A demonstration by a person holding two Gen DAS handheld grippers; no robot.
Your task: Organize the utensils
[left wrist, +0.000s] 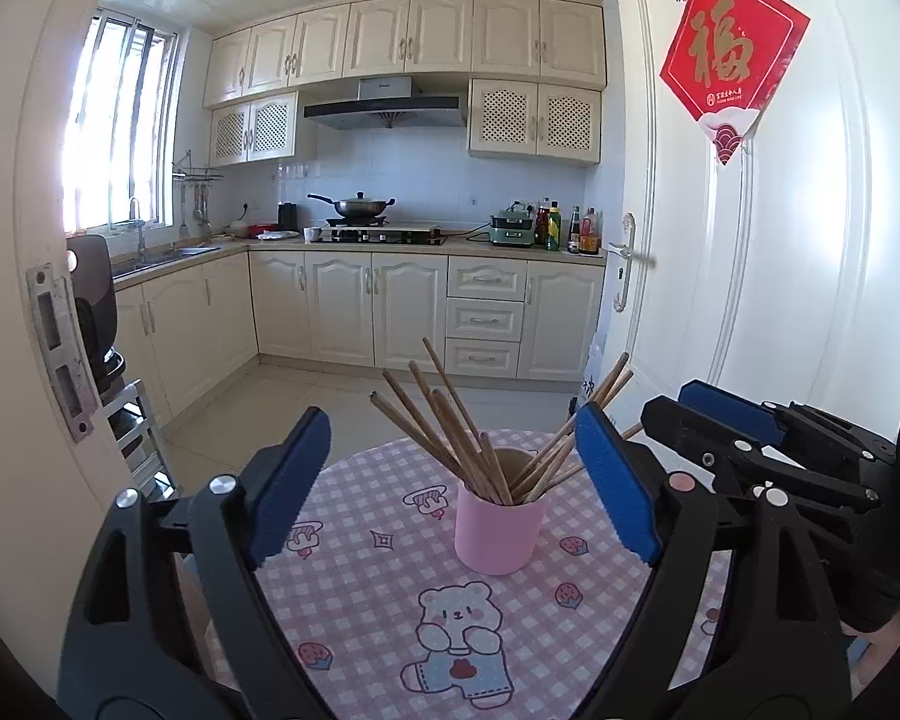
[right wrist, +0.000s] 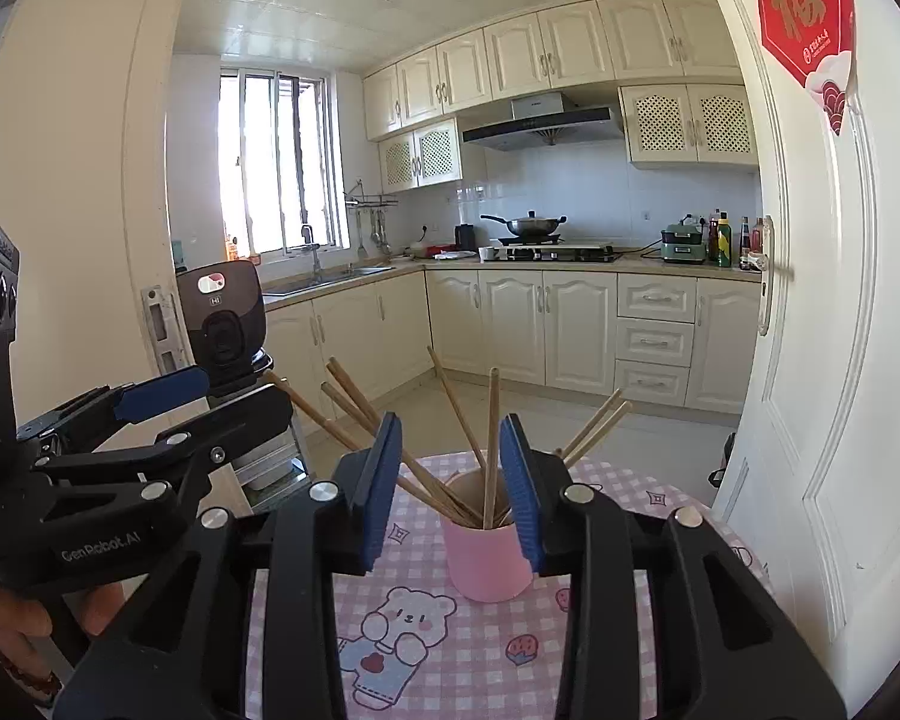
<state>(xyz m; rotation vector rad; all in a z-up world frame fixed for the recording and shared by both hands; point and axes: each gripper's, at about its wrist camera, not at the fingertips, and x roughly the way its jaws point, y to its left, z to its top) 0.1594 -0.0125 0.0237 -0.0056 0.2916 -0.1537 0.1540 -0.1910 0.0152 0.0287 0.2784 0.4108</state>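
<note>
A pink cup (left wrist: 498, 525) stands upright on the pink checked tablecloth (left wrist: 390, 600) and holds several wooden chopsticks (left wrist: 450, 420) that fan out to both sides. My left gripper (left wrist: 450, 480) is open wide and empty, its blue pads either side of the cup, short of it. My right gripper (right wrist: 450, 480) is open and empty, partly closed around one upright chopstick (right wrist: 492, 450) without touching it; the cup (right wrist: 489, 561) sits just beyond. The right gripper also shows in the left wrist view (left wrist: 750, 426), and the left gripper in the right wrist view (right wrist: 168, 408).
The small round table (right wrist: 660, 498) stands in a kitchen doorway. A white door (right wrist: 810, 360) with a handle is close on the right, the door frame (left wrist: 54, 348) on the left. A camera on a stand (right wrist: 225, 324) is at the left. Cabinets and a stove are far back.
</note>
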